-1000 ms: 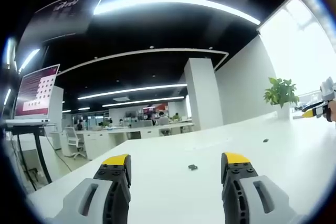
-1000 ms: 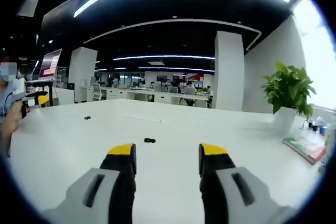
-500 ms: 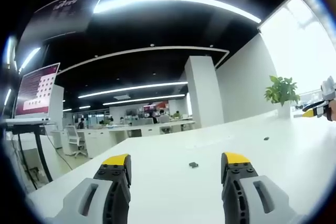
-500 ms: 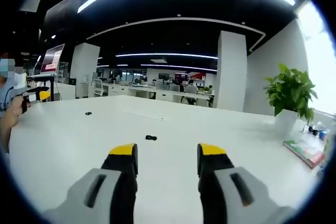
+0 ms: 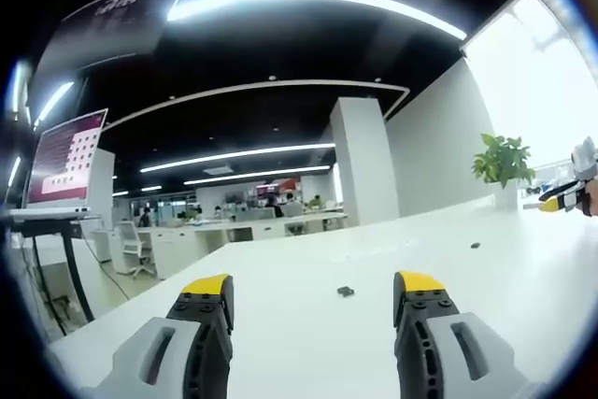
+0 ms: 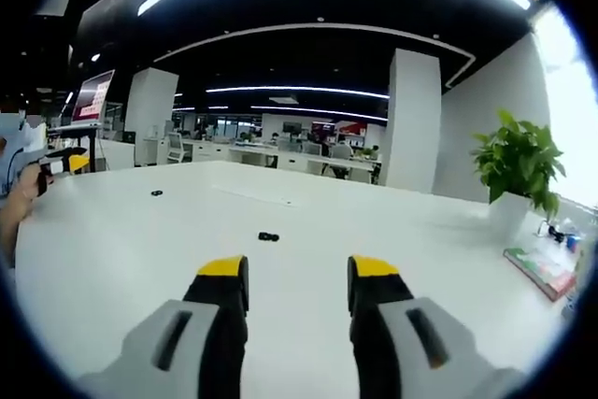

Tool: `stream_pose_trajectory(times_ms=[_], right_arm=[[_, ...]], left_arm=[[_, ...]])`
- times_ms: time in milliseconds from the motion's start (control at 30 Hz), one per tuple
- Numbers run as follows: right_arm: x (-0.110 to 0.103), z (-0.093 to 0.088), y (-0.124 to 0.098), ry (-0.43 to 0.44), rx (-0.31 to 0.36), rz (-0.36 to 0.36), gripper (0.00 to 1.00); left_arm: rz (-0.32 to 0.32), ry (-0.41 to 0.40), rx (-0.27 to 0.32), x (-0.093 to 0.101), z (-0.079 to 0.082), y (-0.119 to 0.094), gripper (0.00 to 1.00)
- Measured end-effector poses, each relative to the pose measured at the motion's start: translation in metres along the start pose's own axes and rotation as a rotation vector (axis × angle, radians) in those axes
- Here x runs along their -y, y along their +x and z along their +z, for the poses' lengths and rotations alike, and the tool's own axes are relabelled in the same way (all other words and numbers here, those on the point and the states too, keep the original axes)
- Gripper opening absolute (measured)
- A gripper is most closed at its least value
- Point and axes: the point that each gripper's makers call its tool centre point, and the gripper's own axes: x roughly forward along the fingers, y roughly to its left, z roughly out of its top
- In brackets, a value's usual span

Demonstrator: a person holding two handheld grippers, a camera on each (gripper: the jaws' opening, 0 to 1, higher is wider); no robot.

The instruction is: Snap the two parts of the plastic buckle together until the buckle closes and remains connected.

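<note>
Open-plan office: long white table (image 6: 121, 259) up front, rows of desks (image 5: 234, 235) with swivel chairs (image 5: 131, 249) at 12 o'clock, ceiling light strips (image 6: 308, 91), white pillar (image 6: 411, 123), screen (image 5: 64, 156) at 9 o'clock, potted plant (image 6: 519, 170) at 3 o'clock.

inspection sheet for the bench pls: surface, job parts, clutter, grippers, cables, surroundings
Surface: white table, bare around the parts.
Job's things: two small dark buckle parts lie apart on the table, one ahead of the left gripper, the other ahead of the right gripper; neither is held.
Clutter: book and potted plant at the table's right end.
Grippers: left gripper open and empty; right gripper open and empty.
Cables: nothing seen on the table.
Surroundings: open office, screen on a stand, white pillar.
</note>
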Motion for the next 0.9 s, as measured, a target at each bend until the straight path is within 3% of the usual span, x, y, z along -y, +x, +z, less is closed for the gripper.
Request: stream_pose_trajectory(times_ms=[900], right_arm=[[-0.0042,-0.0062,-0.0013,-0.038,-0.039,0.001,0.42]], left_arm=[[-0.023,-0.003,-0.011,0.004,-0.0017,-0.0022,0.7]])
